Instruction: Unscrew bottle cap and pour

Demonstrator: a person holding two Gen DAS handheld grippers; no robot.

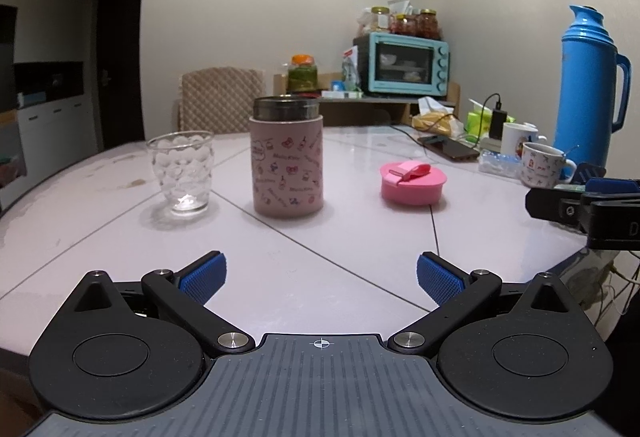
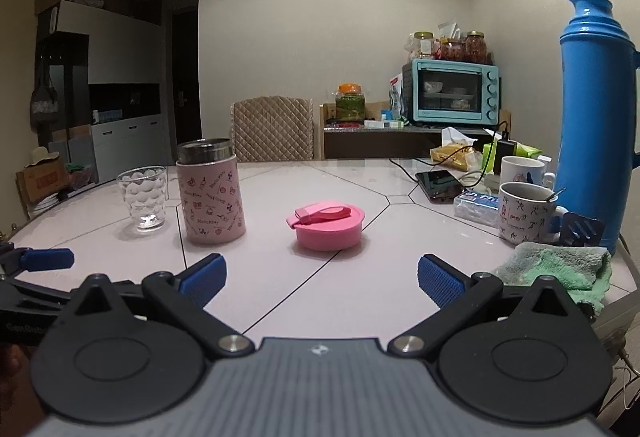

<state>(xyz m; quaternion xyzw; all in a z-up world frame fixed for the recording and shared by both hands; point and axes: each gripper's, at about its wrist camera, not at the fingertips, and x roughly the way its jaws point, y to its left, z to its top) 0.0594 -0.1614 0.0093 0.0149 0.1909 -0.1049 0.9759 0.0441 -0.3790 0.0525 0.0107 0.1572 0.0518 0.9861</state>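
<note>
Left wrist view: bottle point(image 1: 287, 161), pink and printed, stands upright mid-table with its steel mouth bare; the pink cap point(image 1: 413, 183) lies flat to its right, well apart, and a dimpled glass point(image 1: 182, 173) stands just to its left, apart from it.
Left tool: left tool point(image 1: 321, 277) has its blue pads spread wide, nothing between them, held low and level over the near part of the table point(image 1: 320, 261), aimed between bottle and cap.
Other tool seen here: the right tool's black frame juts in at the right edge.
Right wrist view: the bottle point(image 2: 211, 193) is left of centre, the cap point(image 2: 329, 224) almost straight ahead, the glass point(image 2: 143, 198) furthest left.
Right tool: right tool point(image 2: 321, 277) is likewise spread apart and empty, hovering low and level short of the cap.
Handling, bottle: likely rigid metal under a smooth sleeve, weight depending on unseen contents; I would clamp mid-body, below the steel rim, squarely, since the round wall may slip.
Handling, glass: fragile and light, easily tipped by a nudge while pouring.
Stage: unscrewing looks done; pouring remains.
</note>
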